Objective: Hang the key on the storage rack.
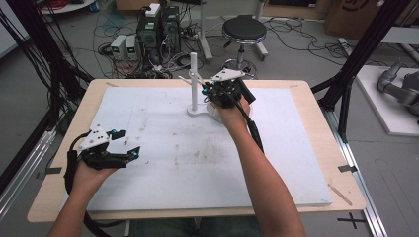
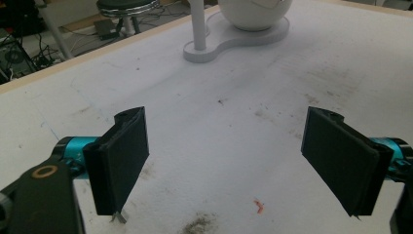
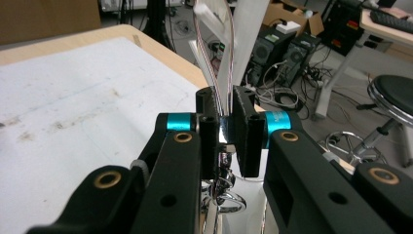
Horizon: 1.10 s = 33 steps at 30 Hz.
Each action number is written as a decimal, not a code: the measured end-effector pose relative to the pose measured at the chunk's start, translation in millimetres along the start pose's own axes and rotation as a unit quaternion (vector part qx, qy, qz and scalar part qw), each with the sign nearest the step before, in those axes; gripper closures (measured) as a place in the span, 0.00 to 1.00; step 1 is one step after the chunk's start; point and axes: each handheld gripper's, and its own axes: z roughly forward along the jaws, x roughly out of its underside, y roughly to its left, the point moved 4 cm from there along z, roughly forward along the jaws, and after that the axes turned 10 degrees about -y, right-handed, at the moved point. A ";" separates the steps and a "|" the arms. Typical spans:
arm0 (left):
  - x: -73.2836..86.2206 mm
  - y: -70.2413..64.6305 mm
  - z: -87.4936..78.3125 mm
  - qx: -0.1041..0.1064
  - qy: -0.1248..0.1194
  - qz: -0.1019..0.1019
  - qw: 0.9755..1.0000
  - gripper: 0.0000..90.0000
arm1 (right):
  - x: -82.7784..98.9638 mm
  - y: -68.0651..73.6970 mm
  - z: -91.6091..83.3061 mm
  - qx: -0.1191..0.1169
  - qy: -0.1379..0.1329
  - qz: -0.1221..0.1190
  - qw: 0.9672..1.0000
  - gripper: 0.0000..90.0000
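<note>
A white stand [image 1: 193, 79] with an upright post and a flat base rises at the far middle of the white mat [image 1: 163, 148]. My right gripper [image 1: 205, 91] is right beside the post, near its side peg. In the right gripper view, that gripper [image 3: 225, 131] is shut on a thin white strap [image 3: 220, 68]. Metal rings [image 3: 225, 199] hang below the jaws, and the post [image 3: 251, 39] is just behind. My left gripper [image 1: 134, 152] rests at the mat's left with nothing in it. Its own view shows the gripper [image 2: 229, 161] open, with the stand's post [image 2: 198, 24] and a white bowl [image 2: 254, 12] on the base far ahead.
The mat covers most of a light wooden table [image 1: 64, 148]. Beyond the far edge are a black stool [image 1: 243, 30], computer boxes [image 1: 158, 29] and loose cables on the floor. Black frame posts [image 1: 346, 94] flank the table on the right.
</note>
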 end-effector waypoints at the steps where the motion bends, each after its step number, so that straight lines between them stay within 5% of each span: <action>1: 0.2 -0.1 0.2 -0.001 -0.001 -0.002 1.000 0.19 | 0.9 0.1 1.1 0.000 0.001 0.001 1.000 0.92; 7: 0.6 -0.1 0.5 0.000 0.001 -0.001 1.000 0.19 | 4.9 0.9 6.8 0.000 0.010 0.002 1.000 0.91; 16: -0.2 -1.1 0.2 0.004 -0.001 0.001 1.000 0.19 | 2.8 2.2 -4.8 0.000 -0.007 0.008 1.000 0.75; 21: -0.8 -1.2 -0.4 0.003 -0.003 0.001 1.000 0.19 | 6.9 -3.4 -21.2 -0.011 0.000 0.023 1.000 0.59; 33: 0.1 -2.4 0.2 0.002 -0.001 0.002 1.000 0.19 | 34.9 -23.0 -81.7 -0.003 -0.014 0.027 1.000 0.47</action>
